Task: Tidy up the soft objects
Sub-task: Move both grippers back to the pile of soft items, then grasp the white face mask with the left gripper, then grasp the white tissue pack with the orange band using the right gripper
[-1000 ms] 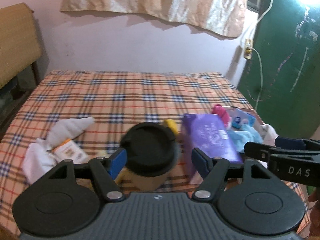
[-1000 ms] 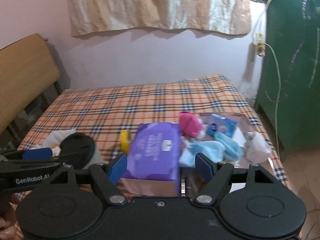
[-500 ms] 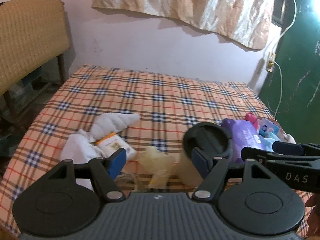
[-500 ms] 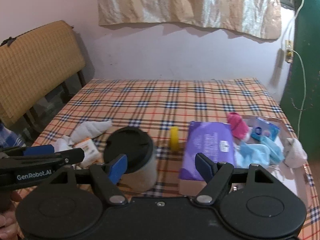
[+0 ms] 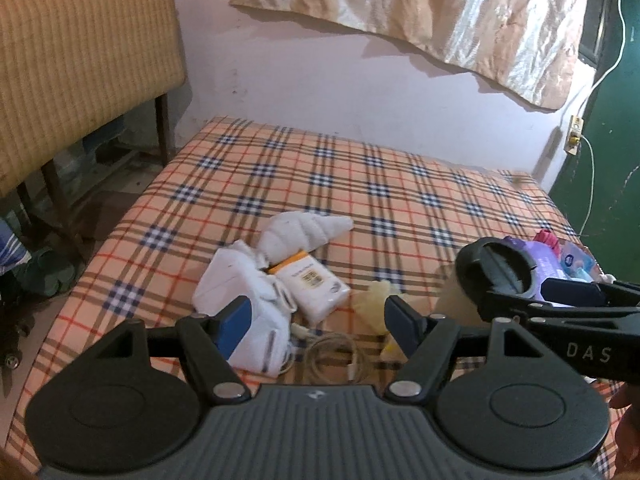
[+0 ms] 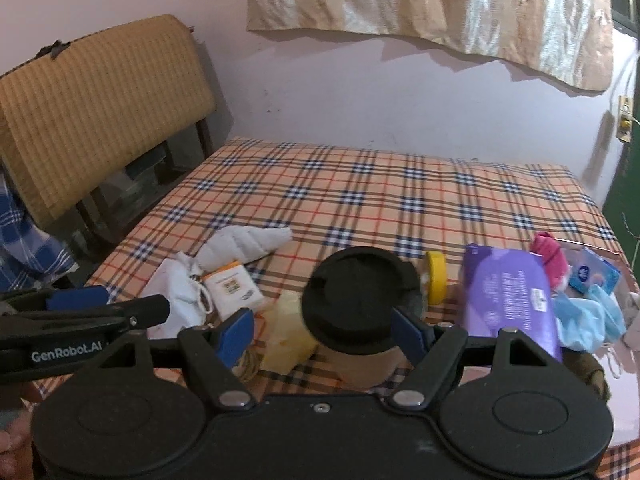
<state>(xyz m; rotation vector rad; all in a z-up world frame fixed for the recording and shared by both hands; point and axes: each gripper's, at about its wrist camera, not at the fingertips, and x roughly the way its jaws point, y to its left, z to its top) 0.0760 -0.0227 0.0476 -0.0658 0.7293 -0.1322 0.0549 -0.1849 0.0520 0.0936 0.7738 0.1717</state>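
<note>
- Left wrist view: the left gripper [image 5: 318, 322] hangs over the near edge of the plaid bedspread [image 5: 360, 184] with its blue pads spread apart and nothing between them.
- Beyond its pads lies a cluster of soft things: a rolled white towel [image 5: 306, 232] farthest back, a crumpled white cloth [image 5: 236, 276] touching it on the near left, and a small white tissue pack [image 5: 312, 286] with an orange top edge resting against both.
- A coiled pale cable [image 5: 332, 356] lies just in front of the pack, and a pale yellow sponge [image 5: 378, 298] sits just to its right.
- The right gripper [image 5: 576, 308] reaches in from the right edge, in front of a brown cup with a black lid [image 5: 498, 270].
- Right wrist view: the right gripper [image 6: 324, 332] is wide open, its pads on either side of the cup [image 6: 358, 296] and the sponge [image 6: 286, 332], touching neither that I can see.
- A yellow tape roll [image 6: 436, 282] stands just right of the cup.
- Further right, a shallow box [image 6: 600, 256] holds a purple wipes pack [image 6: 510, 296], a pink cloth [image 6: 550, 258], a small blue packet [image 6: 592, 276] and crumpled light blue masks [image 6: 588, 318].
- The left gripper [image 6: 76, 308] enters from the left, over the white cloth [image 6: 176, 294].
</note>
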